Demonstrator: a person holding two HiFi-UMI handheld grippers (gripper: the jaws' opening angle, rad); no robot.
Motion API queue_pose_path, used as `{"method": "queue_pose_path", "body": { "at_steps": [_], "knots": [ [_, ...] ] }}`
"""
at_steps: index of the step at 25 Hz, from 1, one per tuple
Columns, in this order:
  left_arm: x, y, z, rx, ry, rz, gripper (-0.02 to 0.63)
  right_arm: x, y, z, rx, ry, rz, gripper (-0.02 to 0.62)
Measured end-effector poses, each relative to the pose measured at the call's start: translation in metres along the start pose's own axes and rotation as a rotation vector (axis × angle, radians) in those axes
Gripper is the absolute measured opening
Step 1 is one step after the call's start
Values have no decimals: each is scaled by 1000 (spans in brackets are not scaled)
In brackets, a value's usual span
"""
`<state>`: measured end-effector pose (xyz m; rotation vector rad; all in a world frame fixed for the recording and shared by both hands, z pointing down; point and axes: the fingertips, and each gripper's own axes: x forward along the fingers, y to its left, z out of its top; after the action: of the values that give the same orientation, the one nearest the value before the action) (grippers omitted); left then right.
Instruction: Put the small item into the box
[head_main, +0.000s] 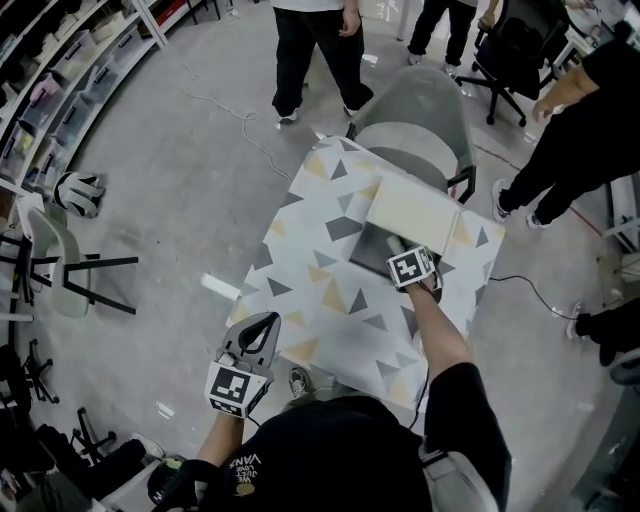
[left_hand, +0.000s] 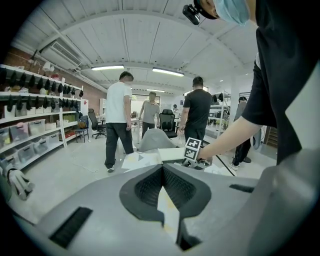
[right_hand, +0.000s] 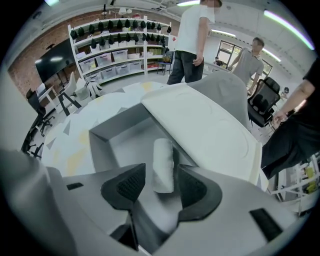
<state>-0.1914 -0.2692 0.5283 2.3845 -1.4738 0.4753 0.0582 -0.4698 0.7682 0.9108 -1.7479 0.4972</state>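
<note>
Jaws of the right gripper (right_hand: 161, 176) are standing wide around a small white roll (right_hand: 163, 160) lying in the grey box (right_hand: 112, 132). The left gripper (left_hand: 163, 169) is holding its jaws together.

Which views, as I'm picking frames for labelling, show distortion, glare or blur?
Head view: even light, strong fisheye bending the shelves at the edge. Left gripper view: dark round vignette, the ceiling lamps glare, the left tongs soft up close. Right gripper view: black corners, the white roll over the box slightly soft.
</note>
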Motion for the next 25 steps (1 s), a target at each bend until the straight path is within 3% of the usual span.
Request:
{"method": "queue_pose_path", "body": {
  "at_steps": [8, 16, 25],
  "knots": [
    [-6, -5, 3, 16, -21, -27, 6, -29, 3, 5, 38, -73, -24, 181],
    [-11, -19, 10, 45, -49, -90, 6, -90, 6, 18, 78, -238, -98, 5],
    [-24, -41, 17, 96, -86, -184, 6, -157, 29, 6, 169, -401, -125, 0]
  ]
}}
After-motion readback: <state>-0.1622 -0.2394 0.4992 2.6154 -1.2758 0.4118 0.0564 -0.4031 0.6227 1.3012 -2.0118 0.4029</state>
